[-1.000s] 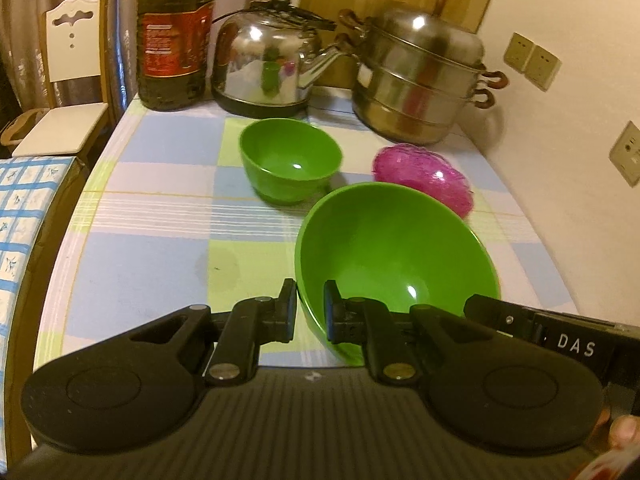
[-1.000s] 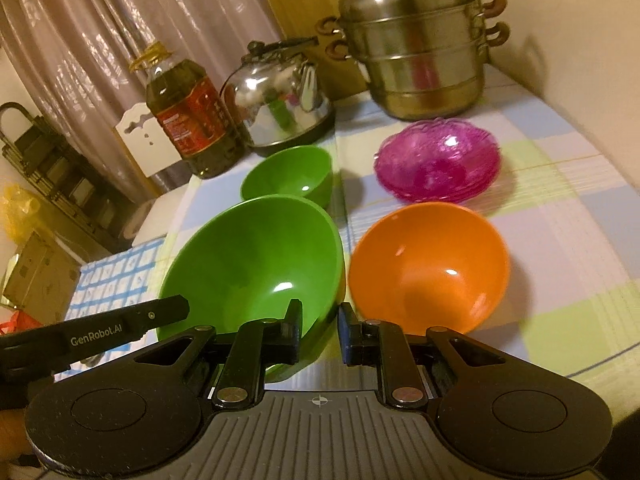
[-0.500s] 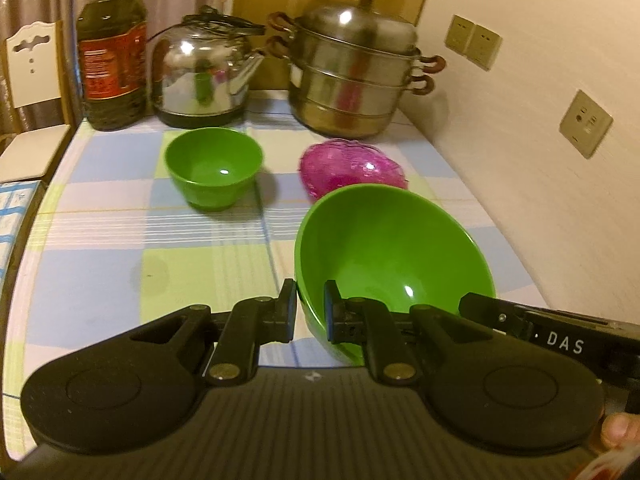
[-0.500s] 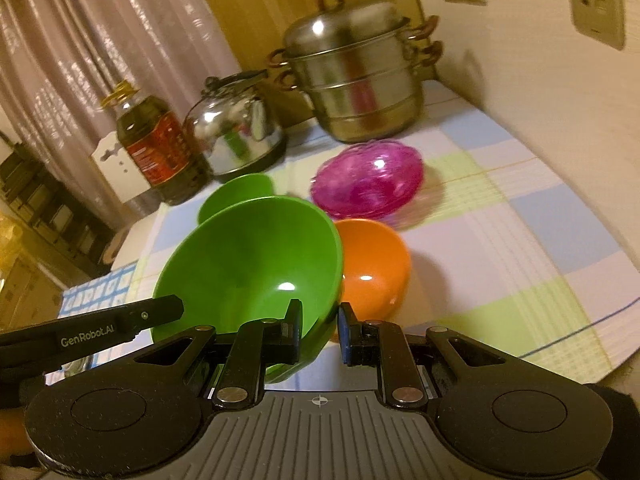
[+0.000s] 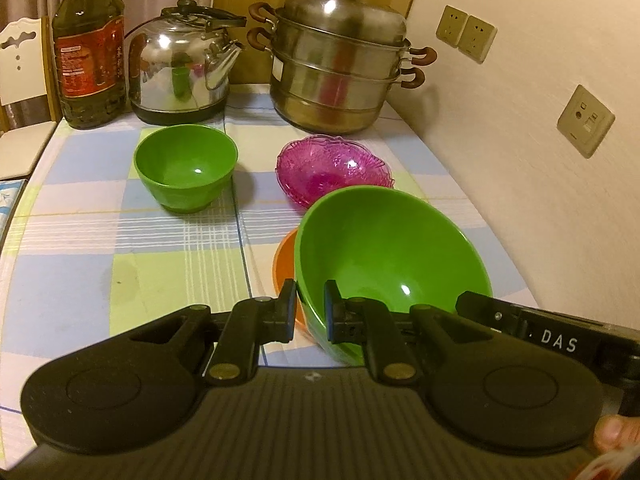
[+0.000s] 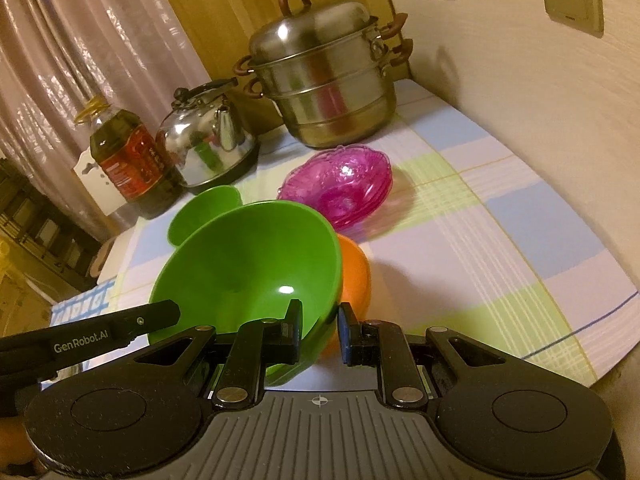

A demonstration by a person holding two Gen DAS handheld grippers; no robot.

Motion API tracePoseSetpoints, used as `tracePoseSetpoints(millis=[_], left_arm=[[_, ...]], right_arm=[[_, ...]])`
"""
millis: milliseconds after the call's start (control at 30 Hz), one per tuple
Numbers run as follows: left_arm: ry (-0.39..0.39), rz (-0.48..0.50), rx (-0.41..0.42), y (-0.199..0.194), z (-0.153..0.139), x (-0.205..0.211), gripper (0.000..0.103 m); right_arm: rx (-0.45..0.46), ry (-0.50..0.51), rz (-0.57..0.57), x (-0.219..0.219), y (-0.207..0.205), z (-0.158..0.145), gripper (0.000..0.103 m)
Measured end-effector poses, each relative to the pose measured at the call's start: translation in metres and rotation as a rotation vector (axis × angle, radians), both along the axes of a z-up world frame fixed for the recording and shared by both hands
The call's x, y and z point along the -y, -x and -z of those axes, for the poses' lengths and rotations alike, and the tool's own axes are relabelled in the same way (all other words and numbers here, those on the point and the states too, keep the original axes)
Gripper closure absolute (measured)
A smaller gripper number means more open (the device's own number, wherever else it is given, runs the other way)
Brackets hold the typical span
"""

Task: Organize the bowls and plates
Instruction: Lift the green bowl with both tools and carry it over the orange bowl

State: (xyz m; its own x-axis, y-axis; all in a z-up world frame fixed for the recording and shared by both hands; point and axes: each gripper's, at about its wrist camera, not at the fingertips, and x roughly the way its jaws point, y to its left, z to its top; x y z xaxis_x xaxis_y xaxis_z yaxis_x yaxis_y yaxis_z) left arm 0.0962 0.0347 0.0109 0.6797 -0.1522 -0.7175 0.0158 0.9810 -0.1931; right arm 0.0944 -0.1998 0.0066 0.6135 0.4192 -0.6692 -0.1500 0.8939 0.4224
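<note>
Near the surface's front edge, large green bowl: held tilted over the orange bowl
Left hand-held gripper: clamped on its rim
Right hand-held gripper: clamped on its rim
Toward the back edge: small green bowl, pink glass dishes

Both green bowls, the big one and the small one, look like smooth glossy plastic – same for the orange bowl. The pink dish is see-through, ridged and shiny. Steamer pot and kettle are polished metal, mirror-like. The tablecloth looks slick, and the gripper fingers are matt black – plastic by the look.
</note>
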Motion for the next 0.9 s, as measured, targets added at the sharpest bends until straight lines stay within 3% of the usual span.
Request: tracePoseSetpoints(millis=[500,900], left_arm=[[0.039,-0.018,-0.048,-0.043,0.025,-0.006,0.091],[0.026,-0.032,-0.088,-0.059,0.053,-0.006,0.091]], right_arm=[[-0.029,0.073,-0.035,-0.01,-0.045,0.022,0.085],[-0.06,0.129,-0.069,-0.023,-0.066,0.049,0.085]])
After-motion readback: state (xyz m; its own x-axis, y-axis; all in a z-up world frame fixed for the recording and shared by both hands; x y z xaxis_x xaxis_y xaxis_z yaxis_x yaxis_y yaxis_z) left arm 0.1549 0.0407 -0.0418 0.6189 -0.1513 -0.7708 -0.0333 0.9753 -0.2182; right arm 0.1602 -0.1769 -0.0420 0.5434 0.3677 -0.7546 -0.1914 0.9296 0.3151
